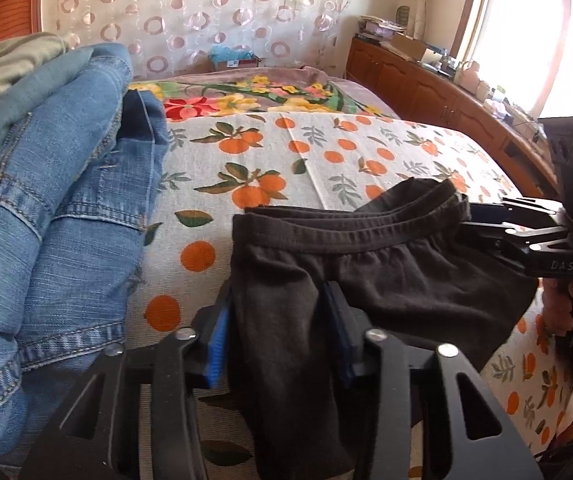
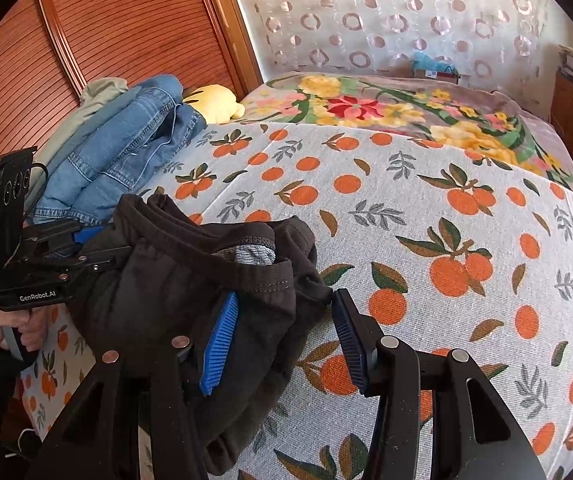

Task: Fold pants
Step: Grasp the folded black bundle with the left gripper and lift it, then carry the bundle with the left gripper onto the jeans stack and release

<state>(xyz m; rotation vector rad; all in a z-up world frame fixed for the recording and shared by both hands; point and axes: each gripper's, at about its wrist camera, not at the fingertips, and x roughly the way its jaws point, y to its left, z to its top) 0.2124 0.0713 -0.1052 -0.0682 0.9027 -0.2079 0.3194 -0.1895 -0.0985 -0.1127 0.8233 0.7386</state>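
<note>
Black pants [image 1: 386, 280] lie bunched near the front edge of the bed, with the elastic waistband [image 1: 346, 232] on the far side. My left gripper [image 1: 278, 292] is shut on a fold of the dark fabric, which fills the gap between its blue pads. In the right wrist view it appears at the left [image 2: 98, 240], on the far side of the pants [image 2: 174, 280]. My right gripper [image 2: 284, 294] pinches the other side of the waist: one pad is sunk in the cloth and the other pad's tip touches it. It enters the left wrist view from the right [image 1: 466, 216].
A pile of blue jeans [image 1: 66, 200] and a green garment sits on the left of the bed sheet [image 1: 306, 160], which has an orange-fruit print. A floral blanket [image 1: 246, 96] lies at the far end. Wooden cabinets [image 1: 426, 88] run along the right, and a yellow plush [image 2: 214, 102] sits by the wardrobe door [image 2: 106, 20].
</note>
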